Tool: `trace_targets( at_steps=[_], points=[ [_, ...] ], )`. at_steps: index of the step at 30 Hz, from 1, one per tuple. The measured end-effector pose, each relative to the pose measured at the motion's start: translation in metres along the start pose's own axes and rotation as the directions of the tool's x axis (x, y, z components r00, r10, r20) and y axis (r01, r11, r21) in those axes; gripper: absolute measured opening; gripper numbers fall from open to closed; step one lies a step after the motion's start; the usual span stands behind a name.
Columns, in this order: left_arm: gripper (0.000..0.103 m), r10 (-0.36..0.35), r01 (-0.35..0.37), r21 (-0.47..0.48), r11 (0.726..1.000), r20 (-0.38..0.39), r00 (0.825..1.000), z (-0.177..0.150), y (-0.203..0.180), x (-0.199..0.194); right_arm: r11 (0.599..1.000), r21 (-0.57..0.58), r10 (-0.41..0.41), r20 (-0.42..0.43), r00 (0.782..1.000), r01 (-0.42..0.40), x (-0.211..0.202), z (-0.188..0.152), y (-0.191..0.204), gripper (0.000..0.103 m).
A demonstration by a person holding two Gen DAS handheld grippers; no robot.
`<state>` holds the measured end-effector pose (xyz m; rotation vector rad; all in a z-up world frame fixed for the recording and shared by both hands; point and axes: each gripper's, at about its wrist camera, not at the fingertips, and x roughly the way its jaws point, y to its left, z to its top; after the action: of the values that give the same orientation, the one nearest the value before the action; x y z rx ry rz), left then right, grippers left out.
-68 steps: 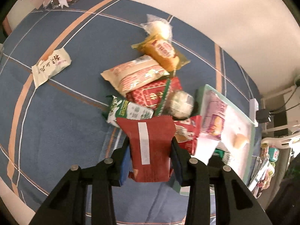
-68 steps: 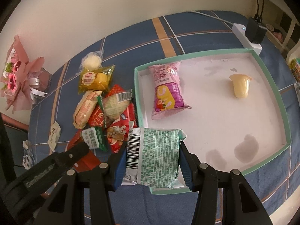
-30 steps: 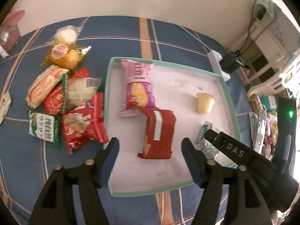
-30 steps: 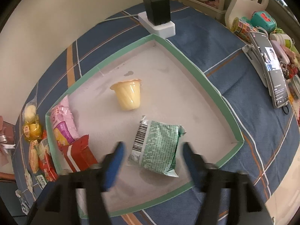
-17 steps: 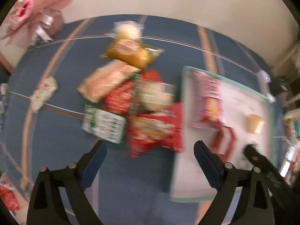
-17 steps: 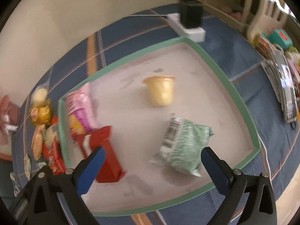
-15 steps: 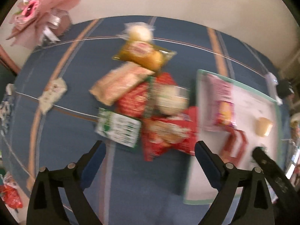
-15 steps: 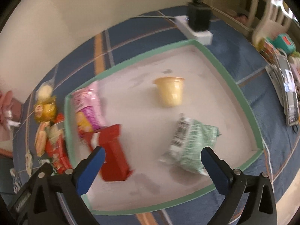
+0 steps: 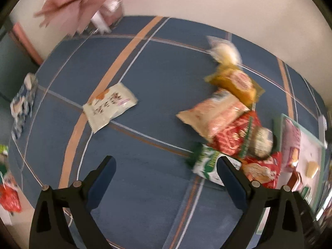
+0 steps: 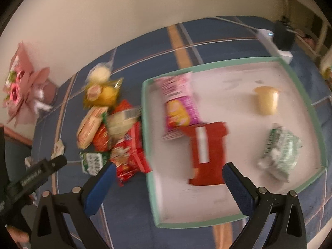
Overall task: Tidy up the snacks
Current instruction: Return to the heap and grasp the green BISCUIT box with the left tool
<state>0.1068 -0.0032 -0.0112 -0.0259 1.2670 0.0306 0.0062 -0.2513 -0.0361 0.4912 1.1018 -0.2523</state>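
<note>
Both grippers are open and empty. My left gripper (image 9: 166,166) hovers over the blue plaid cloth, left of a pile of snack packets (image 9: 232,128). A white packet (image 9: 110,106) lies alone further left. My right gripper (image 10: 168,170) hangs above the left rim of the green-edged tray (image 10: 149,166). In the tray lie a pink packet (image 10: 180,105), a red packet (image 10: 207,153), a green packet (image 10: 280,149) and a yellow jelly cup (image 10: 266,100). The snack pile (image 10: 110,128) lies left of the tray. The left gripper's body (image 10: 31,178) shows at the lower left.
A pink flower bouquet (image 9: 89,2) stands at the cloth's far left corner by the wall. A white power strip with a black plug (image 10: 278,39) lies behind the tray. More packets (image 9: 20,103) sit at the table's left edge.
Both grippers let go of their packets in the tray and opened. The left gripper then swung left over the cloth; the right gripper pulled back toward the tray's left rim.
</note>
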Motion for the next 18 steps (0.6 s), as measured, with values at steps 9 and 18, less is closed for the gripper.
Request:
trace_targets(
  at_steps=[9,18],
  points=[
    [0.097,-0.045,0.045,-0.010,0.999,-0.074,0.996,0.003,-0.006,0.027,0.988,-0.146,-0.054,-0.017,0.998,0.051,0.026,-0.001,0.044,0.103],
    [0.098,-0.126,0.132,0.040,0.990,-0.121,0.985,0.001,-0.037,0.049,0.976,-0.171,-0.142,-0.014,0.990,0.137,0.042,0.002,0.040,0.102]
  ],
)
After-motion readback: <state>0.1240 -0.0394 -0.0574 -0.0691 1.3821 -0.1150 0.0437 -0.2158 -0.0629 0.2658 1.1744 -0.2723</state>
